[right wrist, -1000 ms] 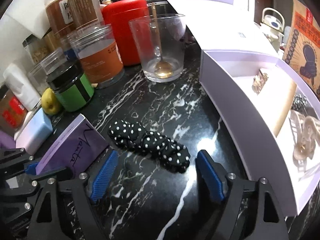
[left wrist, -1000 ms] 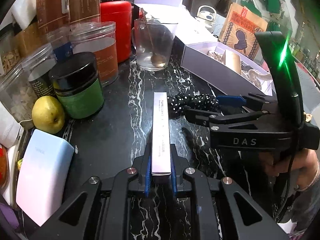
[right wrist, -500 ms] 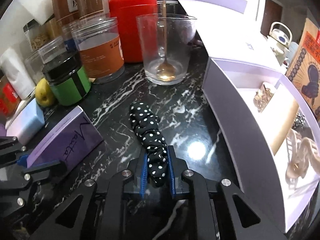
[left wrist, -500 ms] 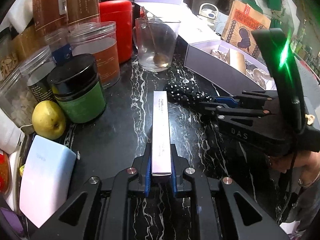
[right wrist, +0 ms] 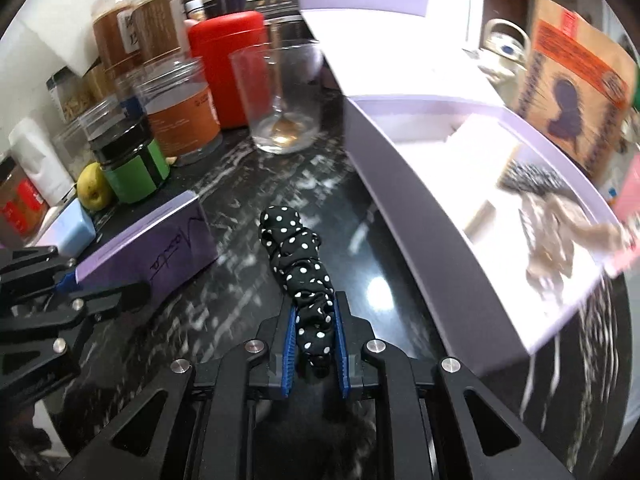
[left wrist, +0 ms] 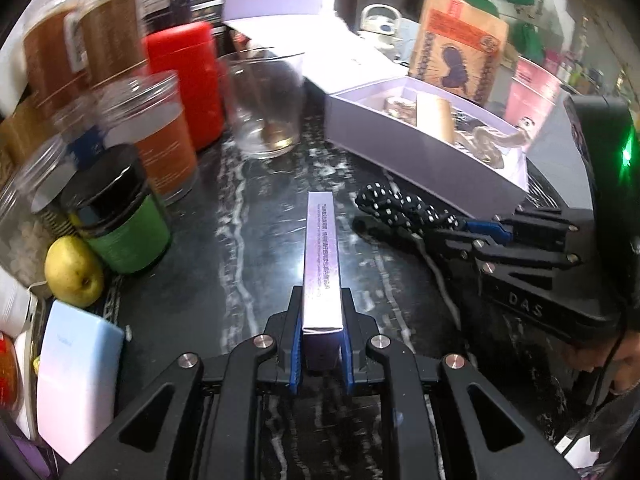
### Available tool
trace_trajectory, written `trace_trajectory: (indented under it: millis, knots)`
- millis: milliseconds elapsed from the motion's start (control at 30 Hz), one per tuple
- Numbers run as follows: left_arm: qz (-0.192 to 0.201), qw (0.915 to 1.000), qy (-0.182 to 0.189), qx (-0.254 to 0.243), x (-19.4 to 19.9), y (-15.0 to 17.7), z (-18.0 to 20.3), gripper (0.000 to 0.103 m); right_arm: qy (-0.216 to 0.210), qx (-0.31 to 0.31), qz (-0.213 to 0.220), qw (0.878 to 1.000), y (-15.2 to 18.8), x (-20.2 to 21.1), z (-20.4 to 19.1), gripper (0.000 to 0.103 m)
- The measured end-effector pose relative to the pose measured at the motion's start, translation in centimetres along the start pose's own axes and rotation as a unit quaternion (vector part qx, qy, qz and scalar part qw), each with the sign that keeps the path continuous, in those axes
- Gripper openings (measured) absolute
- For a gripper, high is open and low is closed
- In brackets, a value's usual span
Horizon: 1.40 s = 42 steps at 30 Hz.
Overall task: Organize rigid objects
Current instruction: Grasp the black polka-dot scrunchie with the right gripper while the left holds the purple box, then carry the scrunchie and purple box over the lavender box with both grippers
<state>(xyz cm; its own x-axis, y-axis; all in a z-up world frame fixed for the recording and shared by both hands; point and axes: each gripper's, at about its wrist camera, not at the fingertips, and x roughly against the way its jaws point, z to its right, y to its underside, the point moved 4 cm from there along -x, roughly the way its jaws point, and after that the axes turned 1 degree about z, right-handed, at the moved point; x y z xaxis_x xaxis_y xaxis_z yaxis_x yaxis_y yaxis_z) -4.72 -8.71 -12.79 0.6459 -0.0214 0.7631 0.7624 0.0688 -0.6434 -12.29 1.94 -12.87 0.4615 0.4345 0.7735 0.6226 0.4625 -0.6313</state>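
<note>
Both grippers loaded beside the lilac tray.
Left wrist: left gripper (left wrist: pixel 320 354) jaws clamp purple carton (left wrist: pixel 322 264), left of tray (left wrist: pixel 424 160). Right wrist: right gripper (right wrist: pixel 316 354) jaws, wide a second ago, now pinch polka-dot scrunchie (right wrist: pixel 300 264); ready for stowing.

The counter (left wrist: pixel 248 240) carries a box (left wrist: pixel 322 264) at the centre of the left wrist view, clamped in the left gripper (left wrist: pixel 321 344) at six o'clock. A scrunchie (left wrist: pixel 404 210) lies at two o'clock of the box, its far end in the right gripper (left wrist: pixel 486 230) at three o'clock. The tray (left wrist: pixel 420 164) sits behind the scrunchie at one o'clock. A glass (left wrist: pixel 268 108) stands at twelve, a spoon (right wrist: pixel 280 112) in it. Jars (left wrist: pixel 120 216) crowd ten o'clock, a pear (left wrist: pixel 74 272) at nine.
</note>
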Motion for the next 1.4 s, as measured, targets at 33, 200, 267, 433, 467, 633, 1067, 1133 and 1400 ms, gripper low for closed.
trace_trajectory:
  millis: [33, 200, 267, 433, 467, 633, 1067, 1133, 1400]
  knots:
    - [0.0, 1.0, 0.004, -0.006, 0.0, -0.1, 0.6, 0.015, 0.001, -0.009, -0.002, 1.0, 0.6, 0.4, 0.5, 0.017]
    - [-0.009, 0.9994, 0.022, -0.025, -0.6, -0.1, 2.8, 0.015, 0.017, -0.047, -0.003, 0.999, 3.4, 2.7, 2.1, 0.017]
    - [-0.015, 0.9987, 0.041, -0.025, -0.9, 0.0, 3.5, 0.015, 0.025, -0.064, -0.005, 0.998, 4.6, 3.4, 3.1, 0.017]
    - [-0.008, 0.9967, 0.063, -0.049, -1.3, 0.1, 5.2, 0.015, 0.04, -0.088, -0.005, 0.995, 7.5, 5.4, 4.0, 0.017]
    - [-0.007, 0.9965, 0.064, -0.054, -1.4, 0.2, 5.5, 0.015, 0.043, -0.091, -0.005, 0.995, 7.8, 5.6, 4.1, 0.017]
    - [-0.028, 0.9955, 0.058, -0.069, -3.0, 0.1, 6.5, 0.016, 0.043, -0.097, -0.002, 0.994, 8.4, 6.2, 4.5, 0.028]
    - [-0.038, 0.9938, 0.055, -0.089, -4.0, -1.0, 7.6, 0.016, 0.045, -0.061, 0.0, 0.997, 6.8, 4.7, 4.2, 0.05]
    - [-0.032, 0.9948, 0.059, -0.077, -4.1, -1.1, 7.5, 0.016, 0.054, -0.059, 0.001, 0.997, 6.7, 4.7, 4.2, 0.034]
    - [-0.024, 0.9944, 0.081, -0.063, -3.8, -1.6, 7.6, 0.015, 0.059, -0.072, 0.006, 0.996, 7.1, 5.2, 4.4, 0.015]
